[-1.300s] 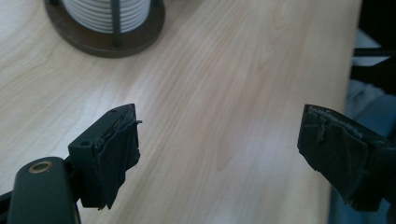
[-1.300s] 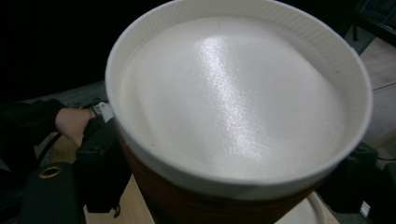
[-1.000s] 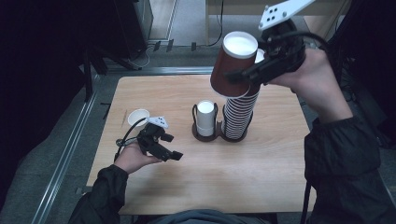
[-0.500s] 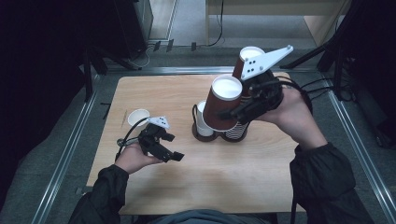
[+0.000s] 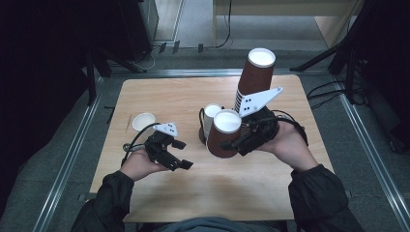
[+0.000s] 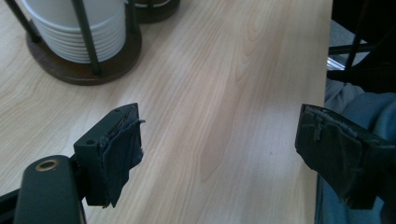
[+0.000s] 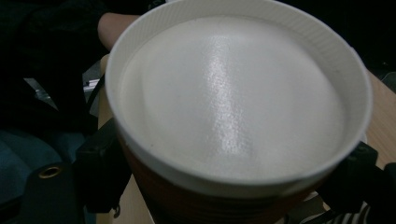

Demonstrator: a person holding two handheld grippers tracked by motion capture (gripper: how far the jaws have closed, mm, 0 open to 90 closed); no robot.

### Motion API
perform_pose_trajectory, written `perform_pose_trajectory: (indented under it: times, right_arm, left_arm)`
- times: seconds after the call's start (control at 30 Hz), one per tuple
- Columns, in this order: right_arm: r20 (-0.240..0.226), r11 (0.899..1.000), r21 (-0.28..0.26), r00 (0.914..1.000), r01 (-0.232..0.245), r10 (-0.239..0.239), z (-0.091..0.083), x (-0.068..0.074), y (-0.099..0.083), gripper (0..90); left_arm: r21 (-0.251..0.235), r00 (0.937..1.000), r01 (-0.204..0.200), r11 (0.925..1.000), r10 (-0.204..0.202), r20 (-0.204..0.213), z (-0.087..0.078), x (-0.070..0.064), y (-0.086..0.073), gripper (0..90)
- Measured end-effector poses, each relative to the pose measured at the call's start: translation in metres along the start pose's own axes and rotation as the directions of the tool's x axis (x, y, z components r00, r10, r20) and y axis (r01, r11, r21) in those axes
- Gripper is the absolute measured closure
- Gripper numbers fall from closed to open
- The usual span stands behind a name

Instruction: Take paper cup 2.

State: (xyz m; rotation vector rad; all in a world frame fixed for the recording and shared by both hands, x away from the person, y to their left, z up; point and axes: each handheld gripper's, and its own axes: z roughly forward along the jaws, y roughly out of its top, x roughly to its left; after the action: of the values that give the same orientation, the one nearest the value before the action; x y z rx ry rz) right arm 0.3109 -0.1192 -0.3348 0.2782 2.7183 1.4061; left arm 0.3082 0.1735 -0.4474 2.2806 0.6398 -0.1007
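Down and toward the near side has come the right gripper (image 5: 235, 143) with its brown paper cup (image 5: 223, 133), away from the tall stack of brown cups (image 5: 253, 77) where it was a moment ago. Its two black jaws are closed snug on the cup's sides, one on each side. The cup is upright, white inside, and held above the wooden table (image 5: 159, 92), just near of the cup holder (image 5: 205, 129) in the middle. In the right gripper view the cup's white rim (image 7: 233, 93) is right up close. The left gripper (image 5: 178, 162) has stayed where it was, on the near left side of the table. Its jaws are wide apart and hold nothing. A small white cup (image 5: 143, 121) sits just beyond it.
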Motion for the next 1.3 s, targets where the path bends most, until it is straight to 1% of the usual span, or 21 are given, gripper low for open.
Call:
perform_pose_trajectory:
  times: [0.1,0.17,0.2,0.27,0.3,0.33,0.4,0.43,0.5,0.57,0.67,0.73,0.93,1.0,1.03,1.17,1.23,1.3]
  right_arm:
    - [-0.004,1.0,0.007,0.9996,-0.029,0.029,0.007,-0.002,-0.013,18.1]
    - [-0.007,0.999,0.01,0.9995,-0.032,0.032,0.012,-0.002,-0.02,18.1]
    - [-0.011,0.999,0.012,0.9994,-0.032,0.032,0.014,-0.002,-0.024,18.2]
    - [-0.013,0.999,0.018,0.9995,-0.029,0.029,0.021,-0.002,-0.031,18.1]
    - [-0.012,1.0,0.017,0.9996,-0.024,0.025,0.024,-0.002,-0.035,18.2]
    - [-0.016,0.999,0.02,0.9995,-0.028,0.028,0.028,-0.002,-0.039,18.1]
    - [-0.019,0.999,0.028,0.9991,-0.037,0.038,0.034,-0.004,-0.046,18.2]
    - [-0.021,0.998,0.032,0.9987,-0.046,0.047,0.036,-0.004,-0.05,18.1]
    - [-0.023,0.998,0.03,0.9981,-0.056,0.057,0.04,-0.005,-0.055,18.2]
    - [-0.023,0.998,0.029,0.998,-0.059,0.059,0.043,-0.006,-0.059,18.2]
    - [-0.027,0.997,0.032,0.9972,-0.069,0.07,0.048,-0.007,-0.066,18.2]
    - [-0.022,0.997,0.033,0.9974,-0.068,0.068,0.052,-0.007,-0.071,18.2]
    - [-0.026,0.996,0.054,0.9966,-0.076,0.078,0.063,-0.009,-0.081,18.2]
    - [-0.028,0.995,0.058,0.9958,-0.086,0.088,0.067,-0.01,-0.085,18.2]
    - [-0.029,0.994,0.058,0.9951,-0.092,0.094,0.068,-0.01,-0.085,18.2]
    - [-0.038,0.993,0.059,0.9942,-0.098,0.101,0.074,-0.009,-0.089,18.2]
    - [-0.044,0.993,0.055,0.9933,-0.104,0.107,0.077,-0.009,-0.091,18.2]
    - [-0.049,0.992,0.051,0.9921,-0.113,0.116,0.079,-0.009,-0.091,18.2]
  left_arm:
    - [-0.004,0.9999,-0.005,1.0,0.005,-0.01,0.001,-0.001,0.001,13.2]
    - [-0.01,0.9999,-0.01,0.9999,0.01,-0.013,0.001,-0.002,0.001,13.0]
    - [-0.012,0.9999,-0.009,0.9999,0.009,-0.005,0.002,-0.002,0.001,13.0]
    - [-0.024,0.9997,-0.022,0.9995,0.022,0.013,0.002,-0.003,0.001,12.2]
    - [-0.034,0.999,-0.029,0.999,0.03,0.032,0.003,-0.003,0.001,10.0]
    - [-0.048,0.9985,-0.032,0.9984,0.034,0.044,0.003,-0.004,0.002,7.8]
    - [-0.056,0.9973,-0.036,0.9978,0.039,0.061,0.004,-0.005,0.002,3.0]
    - [-0.059,0.9969,-0.042,0.9973,0.046,0.064,0.004,-0.005,0.003,1.2]
    - [-0.07,0.997,-0.063,0.9956,0.066,0.042,0.005,-0.007,0.003,0.8]
    - [-0.074,0.9969,-0.057,0.9957,0.06,0.05,0.007,-0.007,0.005,0.7]
    - [-0.066,0.9962,-0.054,0.9964,0.058,0.065,0.01,-0.007,0.008,0.7]
    - [-0.049,0.9965,-0.062,0.9969,0.064,0.052,0.013,-0.007,0.01,0.7]
    - [-0.039,0.9945,-0.084,0.9957,0.086,0.059,0.024,-0.007,0.012,0.0]
    - [-0.047,0.9942,-0.078,0.9958,0.082,0.069,0.026,-0.005,0.012,0.0]
    - [-0.06,0.9946,-0.067,0.9959,0.072,0.075,0.027,-0.004,0.011,0.0]
    - [-0.083,0.9947,-0.055,0.995,0.062,0.082,0.029,-0.001,0.008,0.0]
    - [-0.078,0.9945,-0.058,0.9952,0.064,0.083,0.031,-0.001,0.008,0.0]
    - [-0.073,0.9929,-0.064,0.9953,0.071,0.096,0.034,-0.001,0.008,0.0]
